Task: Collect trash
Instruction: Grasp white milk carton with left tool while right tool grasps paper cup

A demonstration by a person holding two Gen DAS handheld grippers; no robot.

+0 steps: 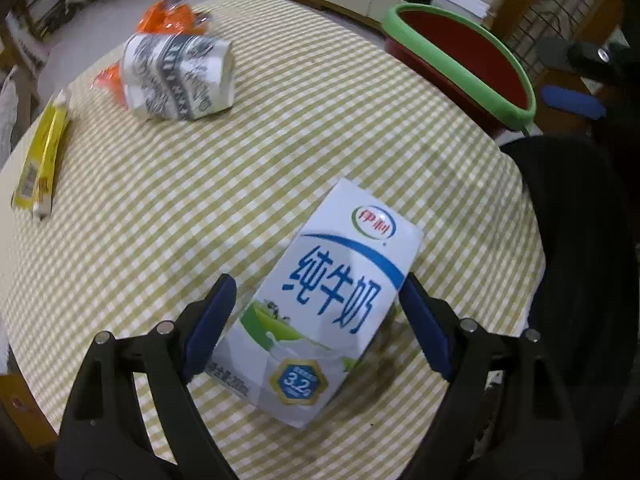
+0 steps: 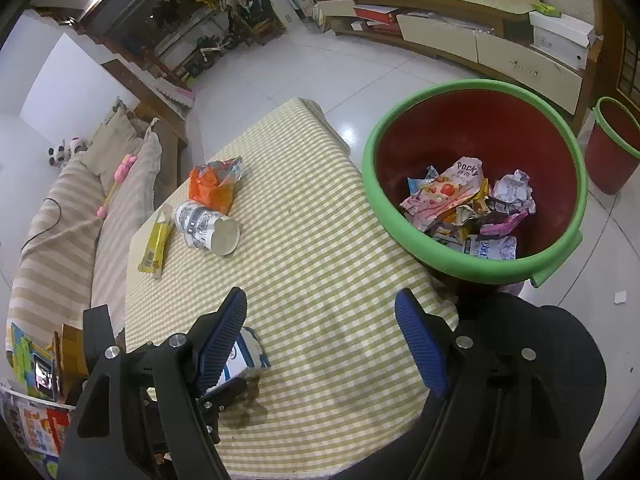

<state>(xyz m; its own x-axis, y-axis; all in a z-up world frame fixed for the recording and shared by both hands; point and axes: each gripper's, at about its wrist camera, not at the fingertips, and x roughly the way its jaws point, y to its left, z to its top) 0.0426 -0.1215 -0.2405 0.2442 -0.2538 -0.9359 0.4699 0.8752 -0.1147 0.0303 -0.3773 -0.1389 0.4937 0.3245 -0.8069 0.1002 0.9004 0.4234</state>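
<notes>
Left gripper [image 1: 316, 316]: fingers spread, straddling the milk carton [image 1: 320, 300] lying flat on the bench [image 1: 280, 160], not yet clenched.
Right gripper [image 2: 320, 340]: fingers released, empty, staying clear.
Bin [image 2: 472, 276]: beside bench, waiting.

A table [image 2: 320, 216] in a green-checked cloth carries a milk carton [image 1: 320, 300] at six o'clock, with a paper cup [image 1: 178, 76], an orange bag [image 1: 166, 16] and a yellow wrapper [image 1: 42, 160] around ten.
</notes>
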